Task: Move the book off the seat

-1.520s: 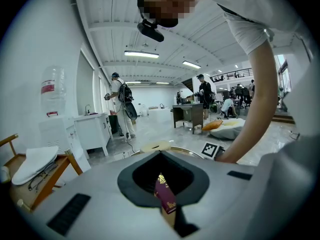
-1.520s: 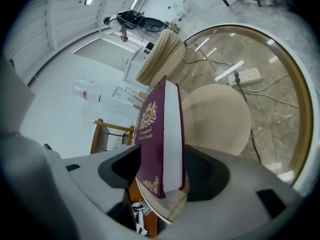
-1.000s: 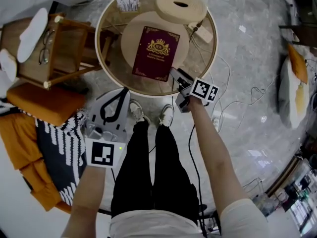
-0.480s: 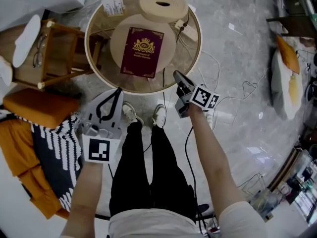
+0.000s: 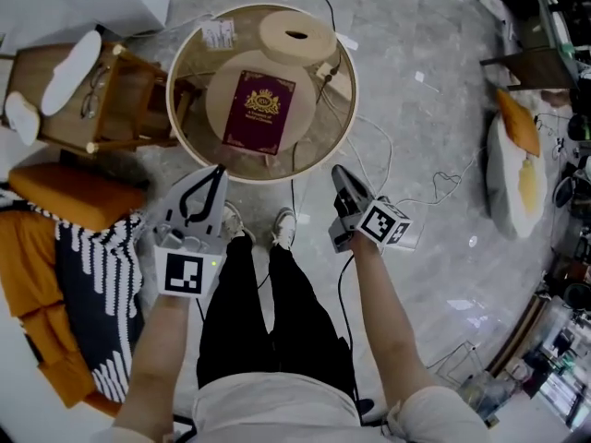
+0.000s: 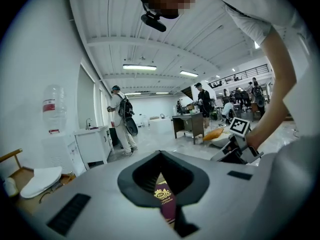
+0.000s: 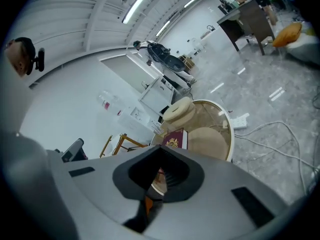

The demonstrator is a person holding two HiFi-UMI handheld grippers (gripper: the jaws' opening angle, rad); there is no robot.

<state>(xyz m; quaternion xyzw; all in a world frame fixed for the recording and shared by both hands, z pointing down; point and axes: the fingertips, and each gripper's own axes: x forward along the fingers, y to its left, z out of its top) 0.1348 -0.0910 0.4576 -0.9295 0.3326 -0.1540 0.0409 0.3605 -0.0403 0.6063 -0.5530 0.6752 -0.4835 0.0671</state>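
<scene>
as right claw (image 5: 338, 171) pulls back shut, book (image 5: 259, 112) stays on seat (image 5: 220, 90), left claw (image 5: 219, 170) shut

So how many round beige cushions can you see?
2. One round beige cushion lies under the red book on the round table; the other cushion, with a hole in its middle, sits at the table's far edge. More could be hidden.

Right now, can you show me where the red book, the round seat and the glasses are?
book (image 5: 259, 112), head view, the middle of its dark red cover.
round seat (image 5: 309, 101), head view, the bare beige top just right of the book.
glasses (image 5: 91, 98), head view, the frame.
</scene>
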